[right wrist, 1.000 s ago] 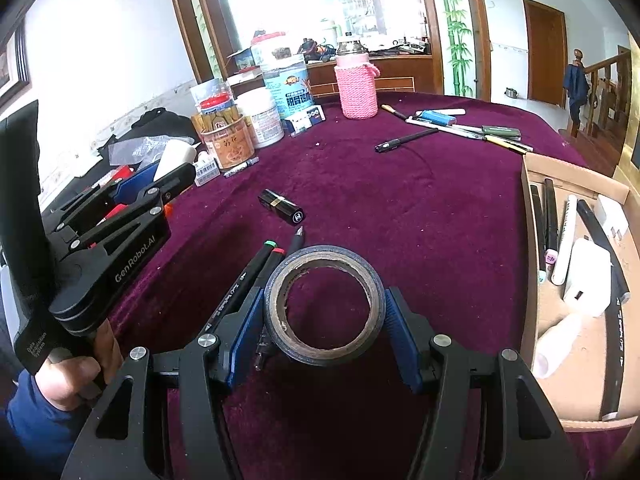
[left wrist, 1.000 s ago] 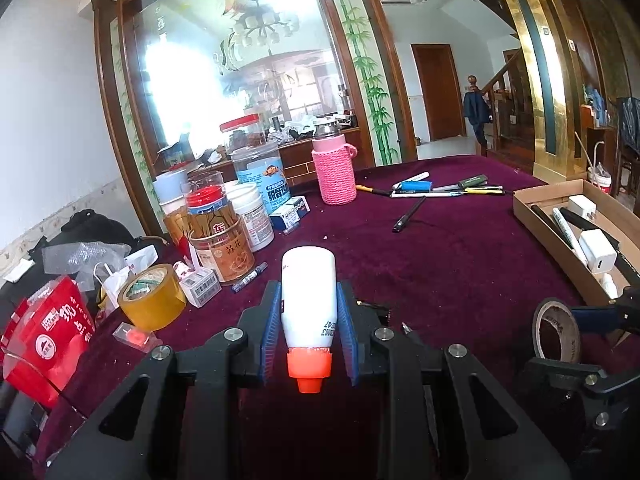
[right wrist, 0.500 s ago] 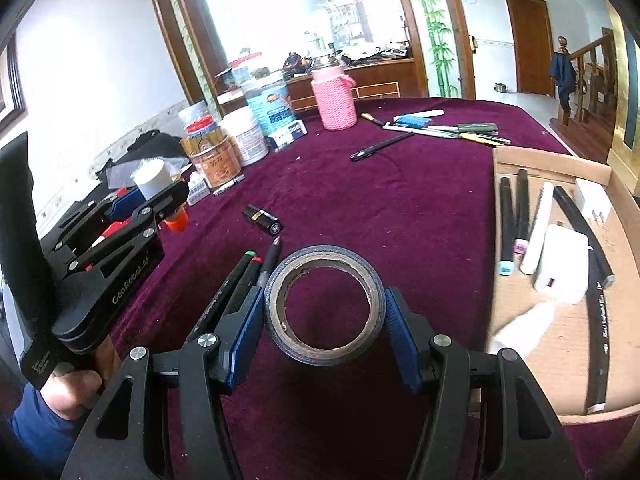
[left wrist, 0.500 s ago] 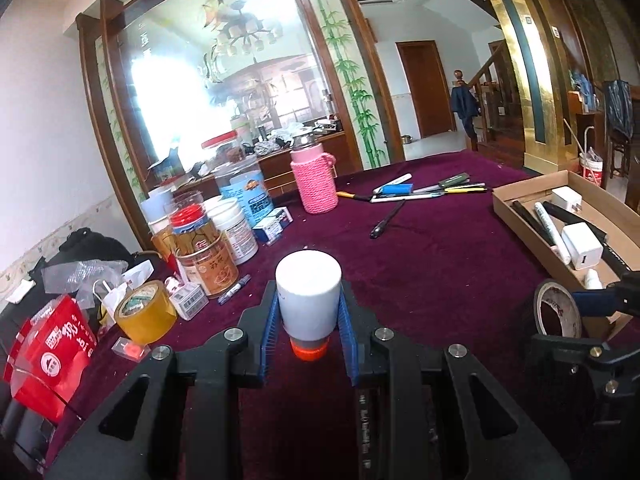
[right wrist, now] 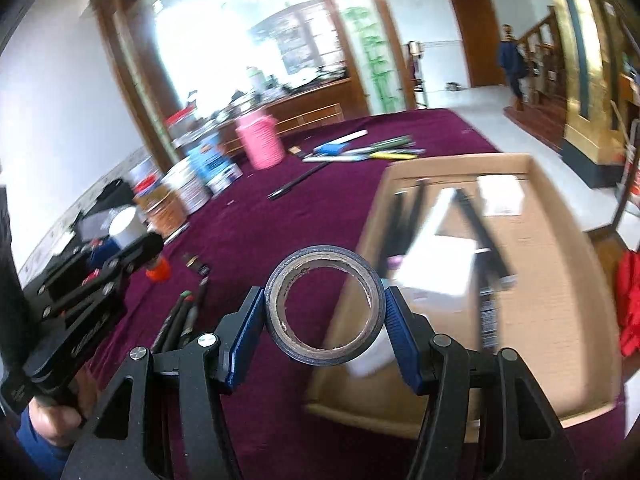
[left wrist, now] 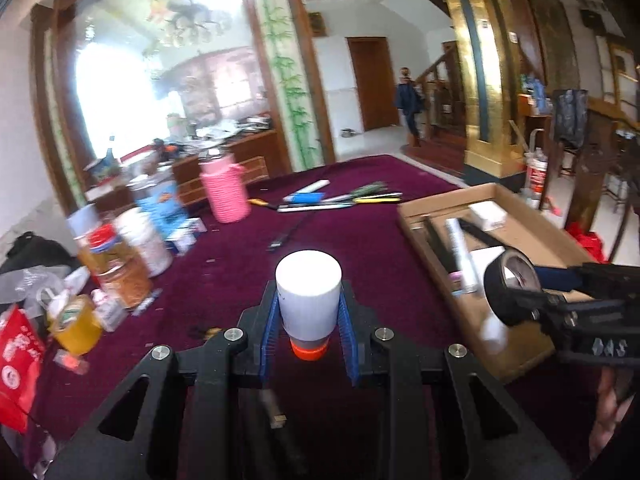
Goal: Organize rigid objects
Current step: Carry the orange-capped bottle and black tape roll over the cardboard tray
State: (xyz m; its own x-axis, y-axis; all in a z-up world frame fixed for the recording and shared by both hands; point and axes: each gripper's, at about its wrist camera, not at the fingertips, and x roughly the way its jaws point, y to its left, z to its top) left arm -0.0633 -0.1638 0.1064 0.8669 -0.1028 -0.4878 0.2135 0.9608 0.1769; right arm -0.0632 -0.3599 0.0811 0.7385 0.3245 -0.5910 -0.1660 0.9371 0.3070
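Note:
My left gripper (left wrist: 308, 316) is shut on a white bottle (left wrist: 308, 292) with an orange cap, held above the purple tablecloth, base pointing forward. My right gripper (right wrist: 325, 312) is shut on a dark tape roll (right wrist: 325, 310) and holds it over the left edge of the cardboard tray (right wrist: 560, 280). The tape roll (left wrist: 510, 292) and the tray (left wrist: 528, 236) also show at the right of the left wrist view. The tray holds pens, a marker and white boxes. The left gripper and bottle (right wrist: 124, 230) show at the left of the right wrist view.
A pink knitted bottle (left wrist: 225, 196), jars and cans (left wrist: 120, 256), yellow tape (left wrist: 76, 322) and a red bag (left wrist: 18, 360) crowd the table's left. Pens and a blue box (left wrist: 340, 200) lie at the far middle. Markers (right wrist: 184, 312) and a small black tube (right wrist: 197, 264) lie near the right gripper.
Both grippers have swung right toward the tray. The tape roll now hangs over the tray's left edge. The bottle stays gripped, lifted a little higher.

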